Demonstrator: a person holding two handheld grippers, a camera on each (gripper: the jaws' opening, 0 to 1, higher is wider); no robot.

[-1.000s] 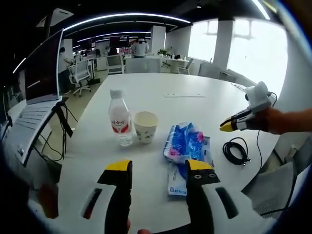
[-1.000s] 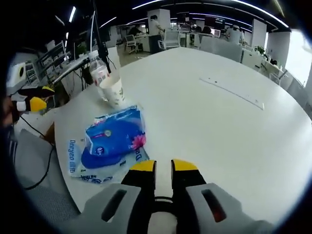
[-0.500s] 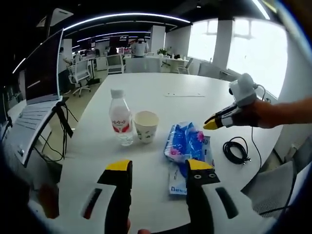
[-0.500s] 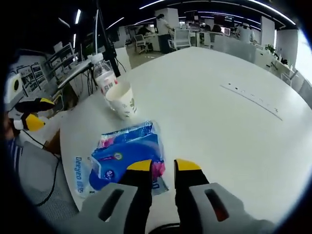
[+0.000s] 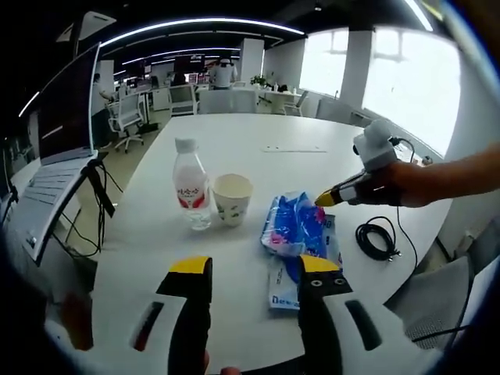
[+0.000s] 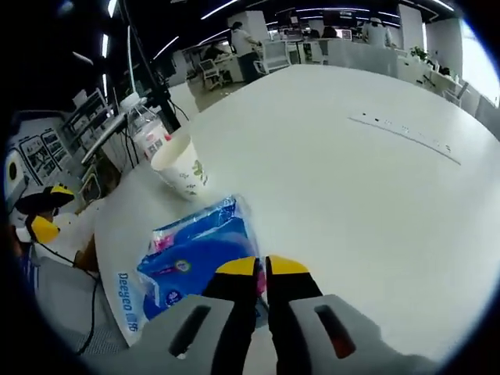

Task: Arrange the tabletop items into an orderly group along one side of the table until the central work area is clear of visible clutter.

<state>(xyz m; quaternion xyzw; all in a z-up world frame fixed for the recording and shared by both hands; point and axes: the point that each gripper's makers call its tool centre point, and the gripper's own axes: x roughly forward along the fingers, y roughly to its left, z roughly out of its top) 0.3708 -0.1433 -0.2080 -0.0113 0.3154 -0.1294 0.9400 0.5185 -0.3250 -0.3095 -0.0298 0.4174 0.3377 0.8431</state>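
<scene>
The right hand-held gripper [image 6: 260, 266] hangs just over the blue tissue pack [image 6: 191, 254], its yellow tips almost pressed together — nothing is between them. The left hand-held gripper [image 5: 254, 269] waits near the desk [image 5: 258, 168] edge with its jaws spread and empty. The pack lies on a flat wrapper [image 5: 285, 289], beside the paper cup [image 5: 231, 199] and the water bottle [image 5: 190, 187]. A black cable [image 5: 377, 241] coils nearby.

The tips look too close together to take the soft pack — they could slip off or shove it into the cup and tip it.
</scene>
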